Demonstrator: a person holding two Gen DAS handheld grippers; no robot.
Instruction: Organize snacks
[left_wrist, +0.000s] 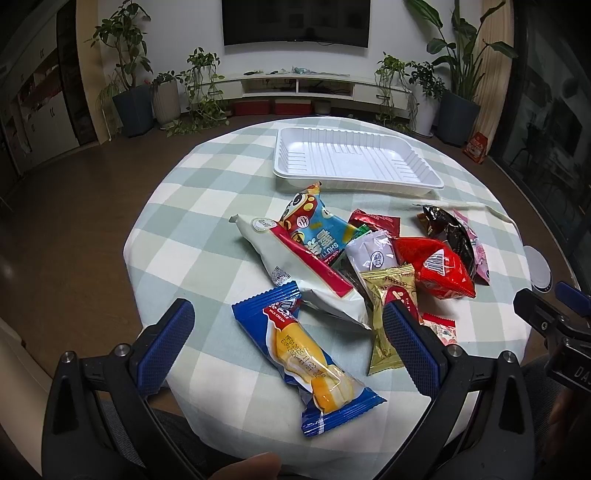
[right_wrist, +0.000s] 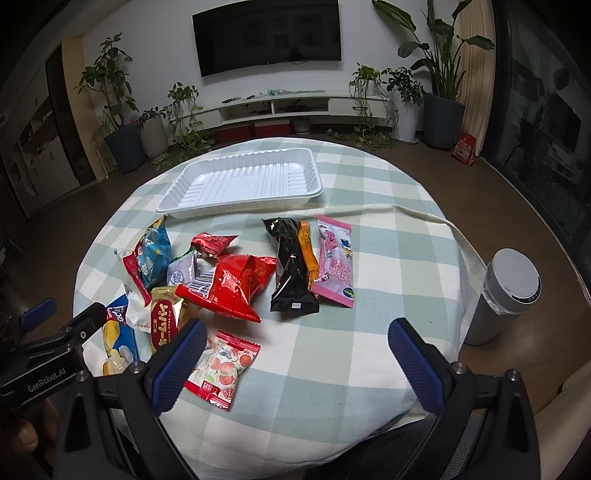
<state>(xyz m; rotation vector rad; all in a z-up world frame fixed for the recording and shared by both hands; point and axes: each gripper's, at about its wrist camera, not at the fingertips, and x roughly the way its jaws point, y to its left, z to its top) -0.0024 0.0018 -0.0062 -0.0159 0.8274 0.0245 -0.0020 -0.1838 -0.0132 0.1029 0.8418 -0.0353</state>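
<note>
The blue cake packet (left_wrist: 314, 354) lies right between my left claw's (left_wrist: 291, 354) fingers, a little ahead of the pads, its long axis running slantwise from far-left to near-right, so I judge it the likeliest first pick. That claw stands wide, holding nothing. My right claw (right_wrist: 295, 362), wide and bare too, sits farther from it, with the small strawberry packet (right_wrist: 221, 365) just beside its left pad. Beyond the heap, straight ahead, waits the white tray (left_wrist: 354, 158), bare inside.
</note>
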